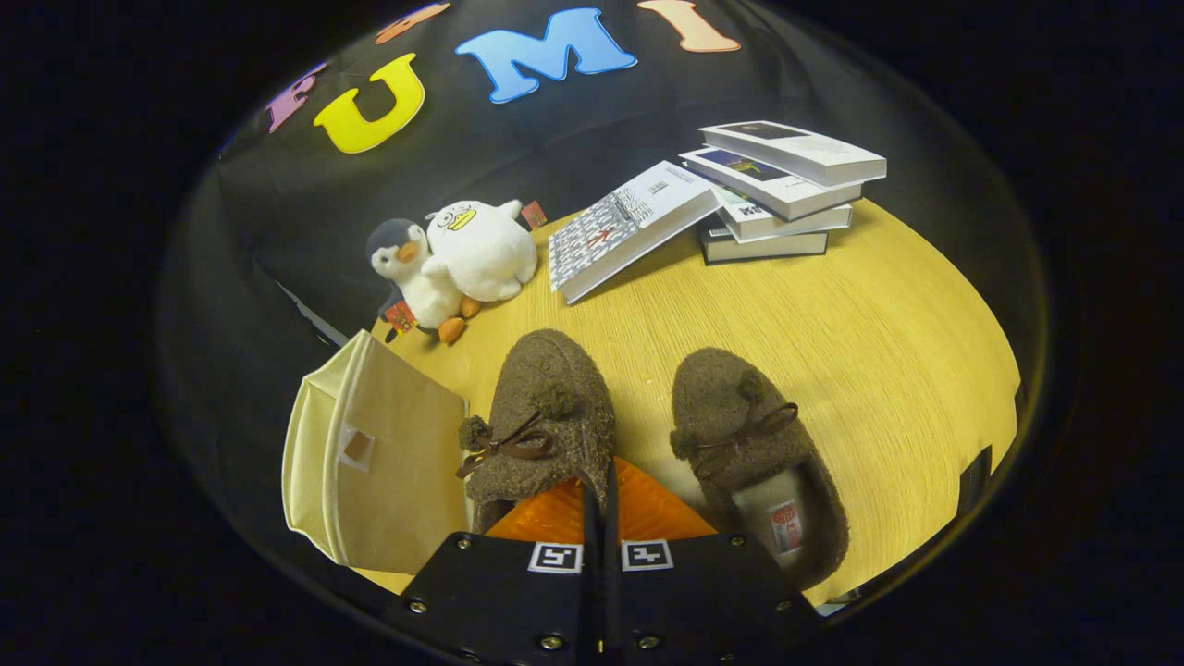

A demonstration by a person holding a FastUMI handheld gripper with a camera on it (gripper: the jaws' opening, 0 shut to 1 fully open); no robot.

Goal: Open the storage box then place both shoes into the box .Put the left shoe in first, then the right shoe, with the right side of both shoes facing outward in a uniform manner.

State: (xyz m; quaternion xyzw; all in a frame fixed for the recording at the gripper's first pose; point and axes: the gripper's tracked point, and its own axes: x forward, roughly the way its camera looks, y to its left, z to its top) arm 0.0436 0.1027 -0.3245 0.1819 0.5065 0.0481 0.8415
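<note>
We see two brown fuzzy slippers side by side on the wooden table [832,370]: the left slipper [546,407] just ahead of the gripper [601,490], the right slipper [754,444] just beside it. The gripper's fingers are pressed together, holding nothing, their tips over the left slipper's opening. A beige fabric storage box [370,462] stands touching the left slipper's other side, lid closed. Beyond sit a plush penguin [412,273], a plush duck [481,245] and stacked books [777,190].
</note>
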